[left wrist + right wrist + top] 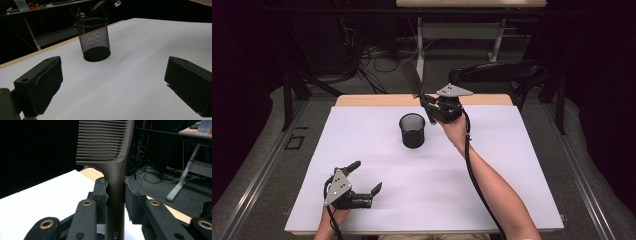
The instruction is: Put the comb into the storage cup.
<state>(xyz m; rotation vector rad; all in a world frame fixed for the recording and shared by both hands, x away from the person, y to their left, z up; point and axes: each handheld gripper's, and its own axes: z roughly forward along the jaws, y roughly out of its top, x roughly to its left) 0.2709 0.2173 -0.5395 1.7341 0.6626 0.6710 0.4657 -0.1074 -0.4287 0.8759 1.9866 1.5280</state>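
A dark brown comb (113, 157) stands upright between the jaws of my right gripper (116, 192), which is shut on its handle. In the high view that gripper (432, 102) is raised near the table's far edge, just right of a black mesh cup (412, 130), with the comb (412, 80) slanting up and left above it. My left gripper (364, 177) rests open on the white sheet near the front left, nothing between its fingers. From the left gripper view the mesh cup (93, 38) stands upright ahead, well beyond the open gripper (112, 85).
A white sheet (512, 165) covers the wooden table (377, 100). Beyond the far edge are a dark chair (502, 72), cables on the floor (377, 62) and a desk leg (419, 45).
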